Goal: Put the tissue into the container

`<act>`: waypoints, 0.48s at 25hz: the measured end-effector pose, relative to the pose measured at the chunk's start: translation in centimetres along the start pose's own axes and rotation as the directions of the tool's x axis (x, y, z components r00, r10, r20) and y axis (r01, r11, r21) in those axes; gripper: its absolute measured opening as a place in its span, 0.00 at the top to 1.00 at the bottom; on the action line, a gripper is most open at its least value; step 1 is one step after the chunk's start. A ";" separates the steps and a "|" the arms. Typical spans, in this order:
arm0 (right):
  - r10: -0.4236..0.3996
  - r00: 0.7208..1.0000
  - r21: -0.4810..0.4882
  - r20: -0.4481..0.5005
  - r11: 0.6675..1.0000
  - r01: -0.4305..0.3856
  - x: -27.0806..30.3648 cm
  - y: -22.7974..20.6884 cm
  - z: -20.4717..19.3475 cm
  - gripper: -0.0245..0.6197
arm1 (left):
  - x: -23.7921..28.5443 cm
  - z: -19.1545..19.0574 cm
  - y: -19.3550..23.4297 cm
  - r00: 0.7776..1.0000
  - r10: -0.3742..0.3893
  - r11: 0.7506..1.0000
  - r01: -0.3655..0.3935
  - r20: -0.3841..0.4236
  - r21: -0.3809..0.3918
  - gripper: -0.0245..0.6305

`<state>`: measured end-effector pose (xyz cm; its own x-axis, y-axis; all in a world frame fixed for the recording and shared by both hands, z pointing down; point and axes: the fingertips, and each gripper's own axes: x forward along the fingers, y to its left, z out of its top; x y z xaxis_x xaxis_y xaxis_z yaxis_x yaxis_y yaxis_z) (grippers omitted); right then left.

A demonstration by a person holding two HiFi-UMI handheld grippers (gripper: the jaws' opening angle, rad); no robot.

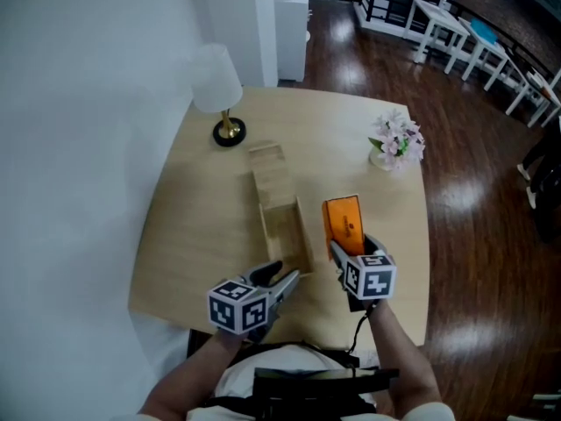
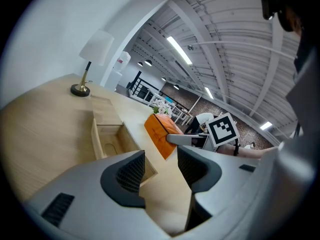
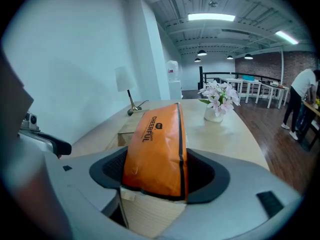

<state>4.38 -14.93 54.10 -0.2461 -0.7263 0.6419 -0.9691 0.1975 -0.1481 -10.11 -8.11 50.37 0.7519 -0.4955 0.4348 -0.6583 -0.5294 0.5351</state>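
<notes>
An orange tissue pack (image 1: pixel 344 220) stands on edge over the table, just right of the long wooden container (image 1: pixel 304 235). My right gripper (image 1: pixel 347 249) is shut on the pack's near end. In the right gripper view the pack (image 3: pixel 157 144) fills the gap between both pads and leans away from the camera. The container's near compartment (image 2: pixel 107 140) is open and empty, with a flat wooden lid (image 1: pixel 268 170) lying at its far end. My left gripper (image 1: pixel 286 278) hovers at the container's near end, open, with nothing between its fingers (image 2: pixel 131 173).
A white-shaded lamp (image 1: pixel 218 90) with a brass base stands at the table's far left. A vase of pink flowers (image 1: pixel 396 143) stands at the far right. The table's near edge (image 1: pixel 403 333) is close below both grippers. White tables stand on the dark floor beyond.
</notes>
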 end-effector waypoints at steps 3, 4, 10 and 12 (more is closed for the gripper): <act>0.013 1.000 -0.006 0.004 1.000 -0.013 0.8 1.6 0.2 0.42 | -0.7 -0.1 1.1 1.000 0.004 1.000 -0.004 0.003 -0.004 0.65; 0.018 1.000 -0.008 0.005 1.000 -0.018 1.0 2.1 0.3 0.42 | -0.9 -0.1 1.4 1.000 0.006 1.000 -0.006 0.003 -0.005 0.65; 0.036 0.999 -0.019 0.007 0.999 -0.036 1.8 5.1 0.6 0.42 | -2.5 -0.1 3.0 1.000 0.014 1.000 -0.014 0.008 -0.005 0.65; 0.040 0.999 -0.019 0.005 0.999 -0.040 1.9 5.9 0.6 0.42 | -3.0 -0.1 3.3 1.000 0.015 1.000 -0.015 0.008 -0.006 0.65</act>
<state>-1.85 -15.57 54.02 -0.2846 -0.7213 0.6314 -0.9579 0.2390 -0.1588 -14.55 -8.30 50.94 0.7415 -0.5088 0.4373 -0.6694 -0.5176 0.5329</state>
